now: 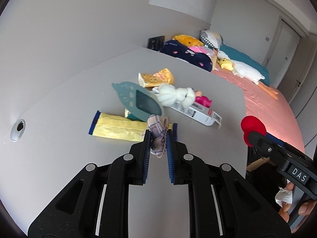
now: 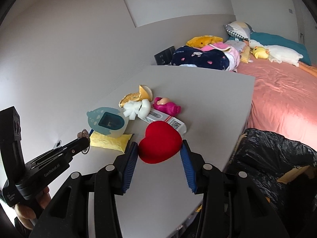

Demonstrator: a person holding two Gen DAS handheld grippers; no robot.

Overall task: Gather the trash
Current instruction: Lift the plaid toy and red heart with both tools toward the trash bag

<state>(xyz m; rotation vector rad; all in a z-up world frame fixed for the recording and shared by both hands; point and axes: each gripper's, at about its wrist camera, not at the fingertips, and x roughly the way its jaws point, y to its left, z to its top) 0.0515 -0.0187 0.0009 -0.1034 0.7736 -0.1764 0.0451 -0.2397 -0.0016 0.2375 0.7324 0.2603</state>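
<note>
My left gripper [image 1: 157,136] is shut on a small checked fabric pouch [image 1: 157,132] and holds it above the grey desk [image 1: 59,138]. My right gripper [image 2: 160,148] is shut on a red plush heart [image 2: 160,146], also seen from the left wrist view [image 1: 252,127]. On the desk lie a yellow wrapper with blue ends [image 1: 118,128], a teal toy device [image 2: 107,122], a yellow snack bag [image 1: 156,77], a white plush [image 1: 176,96], a pink figure [image 2: 167,107] and a white box [image 1: 198,113].
A box lined with a black trash bag [image 2: 273,154] stands right of the desk, beside a pink bed [image 2: 281,99] with pillows and plush toys. A cable hole [image 1: 18,130] is at the desk's left. A grey wall runs behind the desk.
</note>
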